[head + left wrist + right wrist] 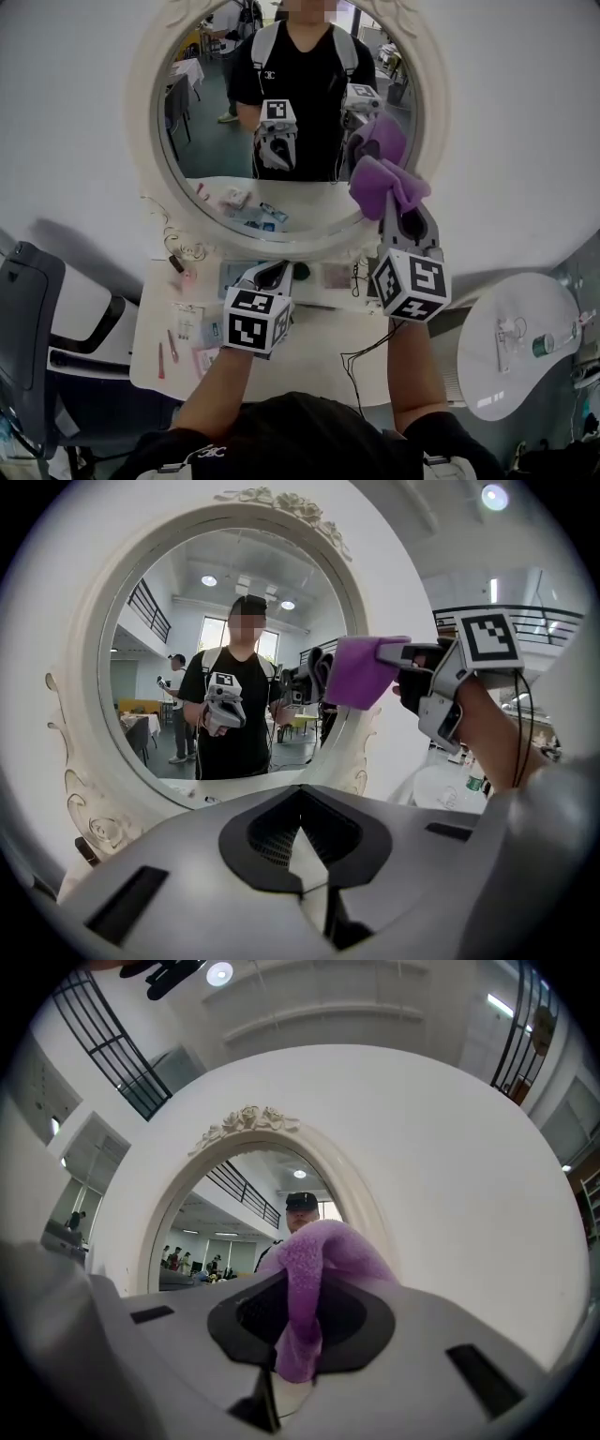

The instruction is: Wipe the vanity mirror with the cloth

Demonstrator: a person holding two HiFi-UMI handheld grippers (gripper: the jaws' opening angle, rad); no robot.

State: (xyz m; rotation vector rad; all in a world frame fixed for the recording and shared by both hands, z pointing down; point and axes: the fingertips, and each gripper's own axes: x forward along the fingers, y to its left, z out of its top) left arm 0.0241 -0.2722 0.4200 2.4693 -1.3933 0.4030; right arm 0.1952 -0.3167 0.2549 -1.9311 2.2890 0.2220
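The right tool [399, 212] is clamped on the purple cloth [384, 178], which bunches out past its tips and hangs down between the jaws [305, 1297]. The cloth sits at the lower right of the mirror [206, 141], close by the rim, where it meets its own reflection. The left tool [272, 274] is held lower, over the table [309, 352], jaws together and empty, pointed at the mirror.
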